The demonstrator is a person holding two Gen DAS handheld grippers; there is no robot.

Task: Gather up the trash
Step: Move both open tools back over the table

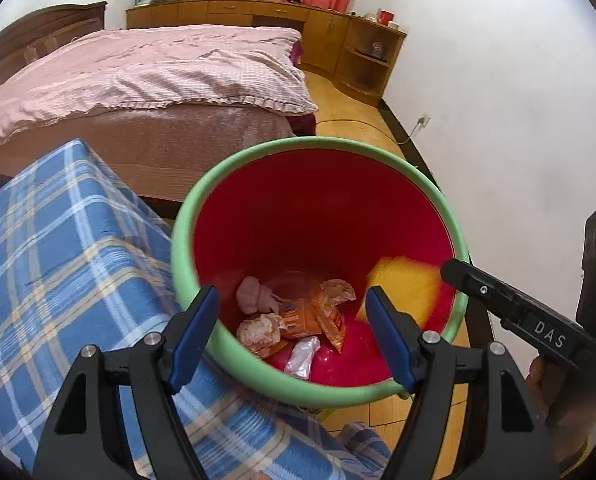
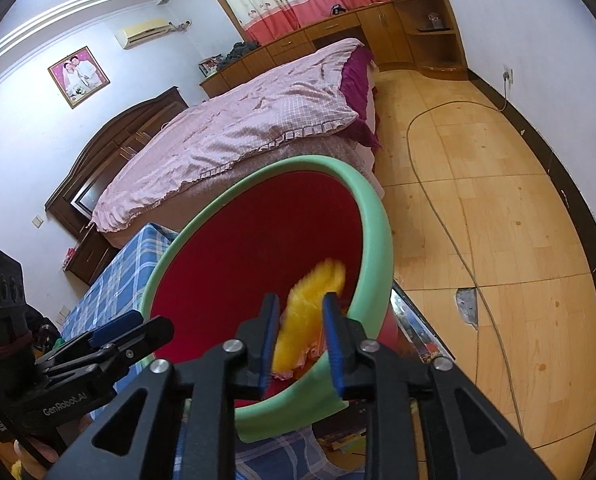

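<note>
The green-rimmed red bin (image 1: 382, 184) sits tipped against the blue plaid cover (image 1: 58, 248), and a blurry yellow wrapper (image 2: 310, 312) hangs just past the right gripper (image 2: 298, 344) – jaws apart, not pinching it, over the bin mouth, so that hand is nearer. The left gripper (image 1: 294, 336) is wide open, straddling the near rim above orange packets (image 1: 318, 316) and tissues. Readable: "DAS" and "GenRobot.AI" on the grippers.

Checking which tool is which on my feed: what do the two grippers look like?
Both match: the left gripper and right gripper have black angular frames, silver pivot screws and blue ribbed pads. White lettering on their bodies reads "DAS" and "GenRobot.AI".
</note>
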